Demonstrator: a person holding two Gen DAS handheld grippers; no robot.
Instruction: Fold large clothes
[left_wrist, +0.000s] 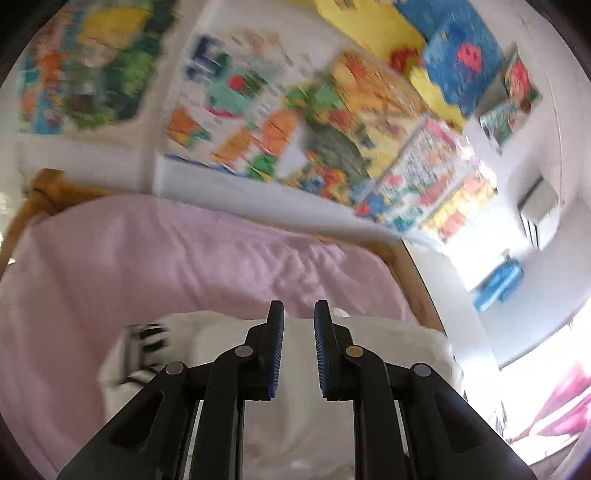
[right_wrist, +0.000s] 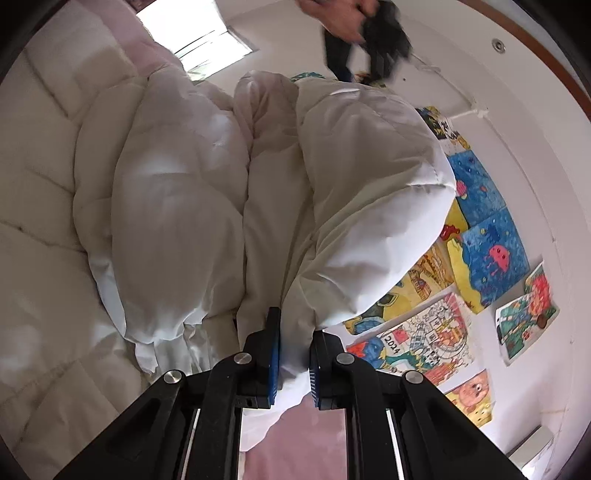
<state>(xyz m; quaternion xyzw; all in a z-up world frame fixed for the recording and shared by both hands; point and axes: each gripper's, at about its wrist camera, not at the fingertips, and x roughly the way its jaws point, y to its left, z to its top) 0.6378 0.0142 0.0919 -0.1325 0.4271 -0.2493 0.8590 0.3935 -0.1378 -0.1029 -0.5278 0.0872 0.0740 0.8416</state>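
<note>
We find the right tool (right_wrist: 293, 354) clamped on a fold of the white puffer jacket (right_wrist: 332, 177), which rises from its jaws toward 12 o'clock, above the pink bedsheet (right_wrist: 306, 439). The left tool (left_wrist: 299, 350) stands with a narrow gap between its jaws, nothing held, over the same jacket (left_wrist: 295, 354) lying on the pink sheet (left_wrist: 166, 251). Children's drawings (right_wrist: 484, 218) cover the wall at 3 o'clock.

A white wall (left_wrist: 155, 158) covered in colourful children's drawings (left_wrist: 343, 122) rises behind a bed with a pink sheet (left_wrist: 184, 258) and wooden frame (left_wrist: 417, 288). Bright daylight floods through a window (left_wrist: 546, 373) (pink curtains (left_wrist: 565, 402) beside it).
</note>
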